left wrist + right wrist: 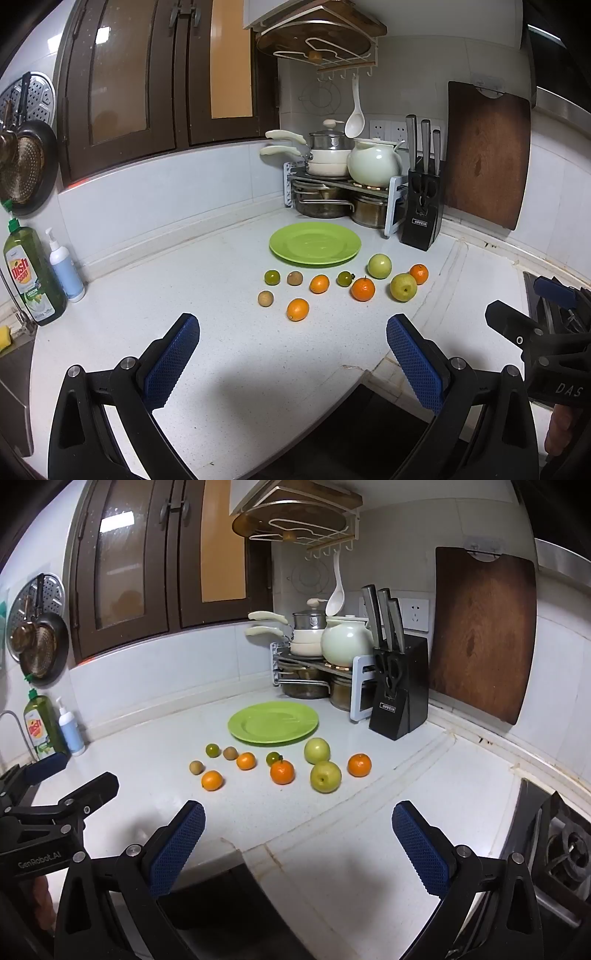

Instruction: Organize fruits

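Left wrist view is showing nine round fruits lying loose on the speckled white counter [207,350], just in front of one glossy green plate [315,243]: four oranges [362,289], two smooth green apples [403,287], two small dark green fruits [272,277] and two dull brown ones [266,298]. Both claws are hovering near the counter's front edge, well short of the fruit. The left gripper [291,360] and right gripper [297,845] are gaping wide, their blue knobbly pads gripping nothing.

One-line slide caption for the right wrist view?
Open right hand-held gripper faces ten loose fruits before an empty green plate on the white counter.
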Available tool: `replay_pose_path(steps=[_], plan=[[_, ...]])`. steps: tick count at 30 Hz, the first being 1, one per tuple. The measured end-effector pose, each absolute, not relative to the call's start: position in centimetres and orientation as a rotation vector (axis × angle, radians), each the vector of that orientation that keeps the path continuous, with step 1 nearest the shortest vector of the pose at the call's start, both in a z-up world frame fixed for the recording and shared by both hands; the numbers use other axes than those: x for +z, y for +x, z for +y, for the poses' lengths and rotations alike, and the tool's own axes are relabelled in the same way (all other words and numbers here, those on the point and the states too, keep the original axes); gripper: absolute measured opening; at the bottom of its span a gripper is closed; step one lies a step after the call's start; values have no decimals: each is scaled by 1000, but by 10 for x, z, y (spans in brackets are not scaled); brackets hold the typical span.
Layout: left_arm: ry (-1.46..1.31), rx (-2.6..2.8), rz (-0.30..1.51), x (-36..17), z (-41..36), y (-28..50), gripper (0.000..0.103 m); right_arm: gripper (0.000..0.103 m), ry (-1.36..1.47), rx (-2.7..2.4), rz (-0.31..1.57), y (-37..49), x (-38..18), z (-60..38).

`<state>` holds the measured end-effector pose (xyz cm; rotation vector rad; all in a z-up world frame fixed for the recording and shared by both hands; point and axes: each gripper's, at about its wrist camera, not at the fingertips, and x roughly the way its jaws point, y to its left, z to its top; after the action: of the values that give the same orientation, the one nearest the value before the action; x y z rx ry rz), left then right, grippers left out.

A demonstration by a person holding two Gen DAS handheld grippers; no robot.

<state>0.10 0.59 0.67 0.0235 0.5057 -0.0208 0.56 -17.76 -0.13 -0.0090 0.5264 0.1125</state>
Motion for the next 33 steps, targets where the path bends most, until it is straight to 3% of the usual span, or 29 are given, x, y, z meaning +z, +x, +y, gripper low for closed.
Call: replay_pose_path(steps=[33], plan=[[18, -14, 503, 12, 6, 0, 103, 102, -10, 129, 526, 10, -1, -174]])
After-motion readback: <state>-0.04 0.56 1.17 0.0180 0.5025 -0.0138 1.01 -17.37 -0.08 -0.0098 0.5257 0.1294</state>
